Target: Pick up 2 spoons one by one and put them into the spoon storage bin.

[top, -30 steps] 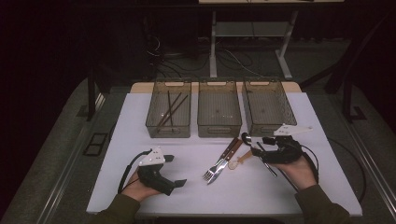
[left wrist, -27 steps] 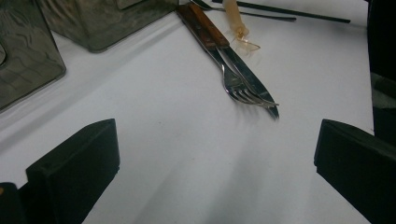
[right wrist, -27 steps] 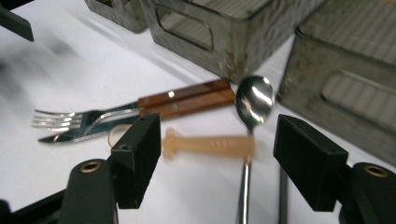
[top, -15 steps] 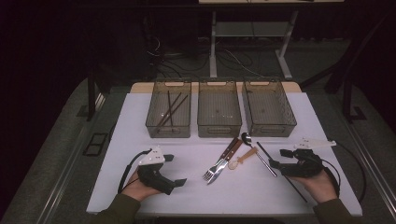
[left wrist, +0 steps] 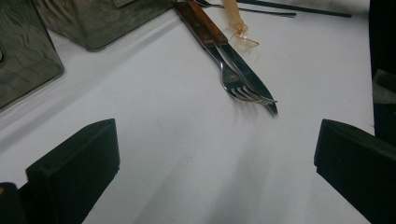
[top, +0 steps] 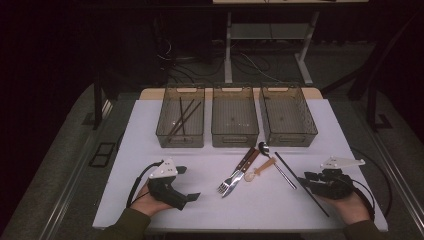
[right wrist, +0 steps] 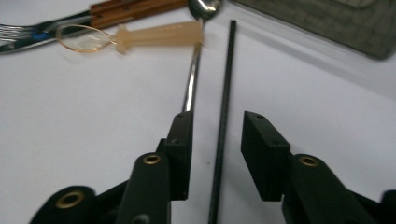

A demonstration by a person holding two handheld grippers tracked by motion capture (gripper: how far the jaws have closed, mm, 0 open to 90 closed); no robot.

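The right gripper view shows the right tool (right wrist: 217, 140) straddling a black chopstick (right wrist: 225, 93), jaws just closing, pads not yet touching; the left tool (top: 186, 183) rests spread on the tabletop (top: 150, 125).

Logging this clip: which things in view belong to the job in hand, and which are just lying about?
In the job:
- black chopstick, between the right gripper fingers, which have just been closing
- left bin, already holding chopsticks

Lying about:
- fork
- knife
- metal spoon
- beige plastic spoon
- left gripper, idle
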